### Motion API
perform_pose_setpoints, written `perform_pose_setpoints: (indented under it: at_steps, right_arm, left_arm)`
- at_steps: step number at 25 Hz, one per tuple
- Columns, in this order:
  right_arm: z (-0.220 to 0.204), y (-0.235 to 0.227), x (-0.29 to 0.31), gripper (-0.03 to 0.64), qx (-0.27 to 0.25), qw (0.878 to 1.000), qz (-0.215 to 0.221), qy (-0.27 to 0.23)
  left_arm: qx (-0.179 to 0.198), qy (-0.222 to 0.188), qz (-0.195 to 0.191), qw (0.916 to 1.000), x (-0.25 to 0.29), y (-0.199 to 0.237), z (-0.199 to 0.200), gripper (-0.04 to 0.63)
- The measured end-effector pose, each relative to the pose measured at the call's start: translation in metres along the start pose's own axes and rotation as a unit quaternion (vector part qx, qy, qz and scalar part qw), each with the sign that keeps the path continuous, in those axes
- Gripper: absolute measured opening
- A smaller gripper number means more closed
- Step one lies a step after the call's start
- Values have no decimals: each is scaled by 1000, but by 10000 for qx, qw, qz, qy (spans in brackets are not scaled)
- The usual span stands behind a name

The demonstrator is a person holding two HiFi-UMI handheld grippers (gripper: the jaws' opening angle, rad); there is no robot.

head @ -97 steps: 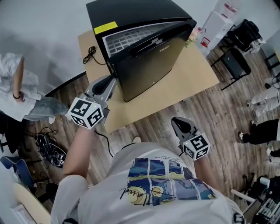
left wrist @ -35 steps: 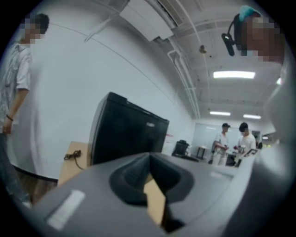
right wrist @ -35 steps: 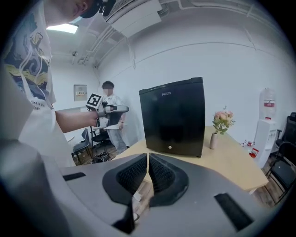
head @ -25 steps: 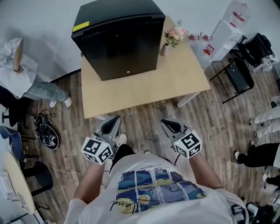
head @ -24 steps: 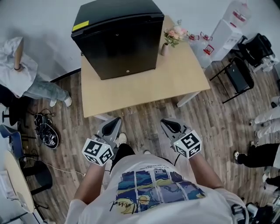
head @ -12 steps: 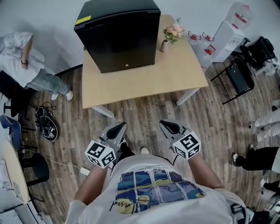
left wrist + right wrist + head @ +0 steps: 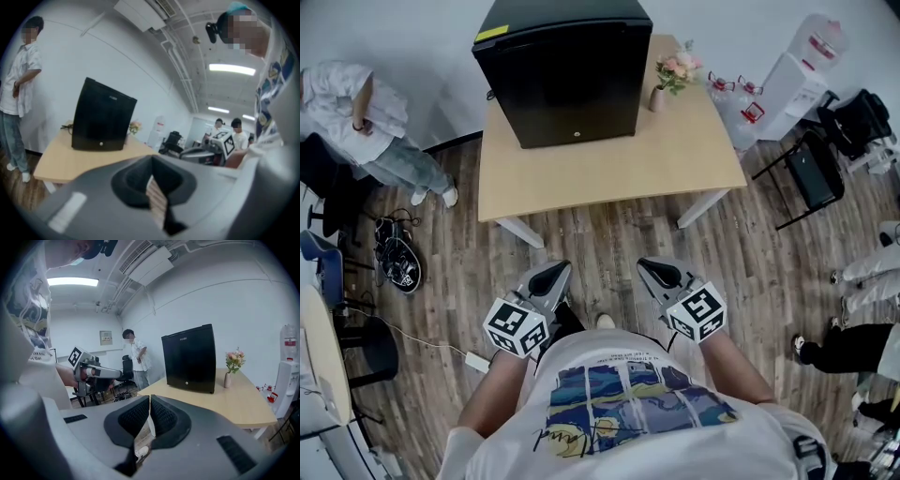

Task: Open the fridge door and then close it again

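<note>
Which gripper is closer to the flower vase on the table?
Right. The right gripper is short of the table, roughly in line with the flower vase; the left gripper is level with it but further off to the side.

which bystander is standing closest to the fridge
The bystander in the white shirt and jeans at the left, by the wall next to the fridge. The others show only as legs at the right edge, past the table.

White T-shirt point(image 7: 637, 403), blue panel print; grey left gripper point(image 7: 551, 272), right gripper point(image 7: 654, 269), marker cubes point(image 7: 517, 326).
</note>
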State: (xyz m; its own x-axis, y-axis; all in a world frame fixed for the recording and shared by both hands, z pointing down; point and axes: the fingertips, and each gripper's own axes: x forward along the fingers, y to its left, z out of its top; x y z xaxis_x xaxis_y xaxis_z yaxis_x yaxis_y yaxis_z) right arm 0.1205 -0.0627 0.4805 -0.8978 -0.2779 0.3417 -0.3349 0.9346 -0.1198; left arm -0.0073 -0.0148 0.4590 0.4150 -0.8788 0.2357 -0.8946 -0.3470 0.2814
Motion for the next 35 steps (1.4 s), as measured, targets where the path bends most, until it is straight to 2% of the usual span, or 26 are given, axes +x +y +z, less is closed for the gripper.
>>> perform_pose_setpoints:
  at_steps: [4,20,35]
  right_arm:
    - [2,6,0,17,-59,10000,36,-49]
    - [-3,24,-9,15,-177,9998,32,-66]
    - [-8,26,-14,15,-211,9998,51,-8]
  left_arm:
    - [-82,-132,-60,9999,-4,-4,2,9]
    - [82,-11,15,10000,-22,-11,-11,9]
    - [71,-5,61,10000,-23,-12,-15,9]
